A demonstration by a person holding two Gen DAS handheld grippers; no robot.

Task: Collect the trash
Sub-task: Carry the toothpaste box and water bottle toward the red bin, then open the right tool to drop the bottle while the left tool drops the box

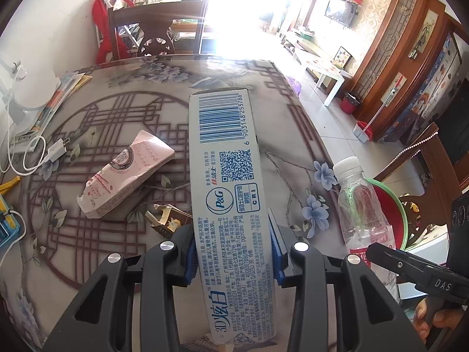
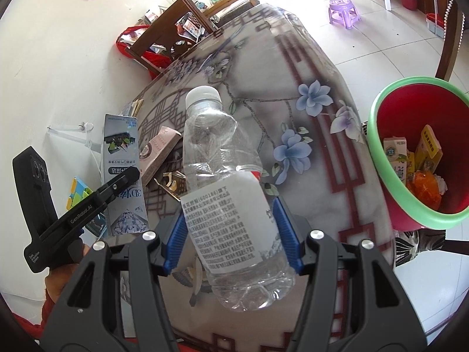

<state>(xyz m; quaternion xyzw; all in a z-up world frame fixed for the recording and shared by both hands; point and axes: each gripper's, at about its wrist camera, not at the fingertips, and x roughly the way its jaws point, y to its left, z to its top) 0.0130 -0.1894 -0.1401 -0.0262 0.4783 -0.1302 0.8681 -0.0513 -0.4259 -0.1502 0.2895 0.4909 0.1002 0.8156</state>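
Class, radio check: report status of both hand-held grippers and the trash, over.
Left hand-held gripper shut on toothpaste box. Right hand-held gripper shut on empty bottle. Bin at right, beside table. Pink carton remains on table.

Glossy cardboard toothpaste box, clear crinkled plastic bottle.

Left gripper clamps a toothpaste box, barcode end pointing away, above the tabletop. Pink paper bag and torn brown carton lie on the tabletop to its left. Clear plastic bottle stands at right, with the right gripper at its label.
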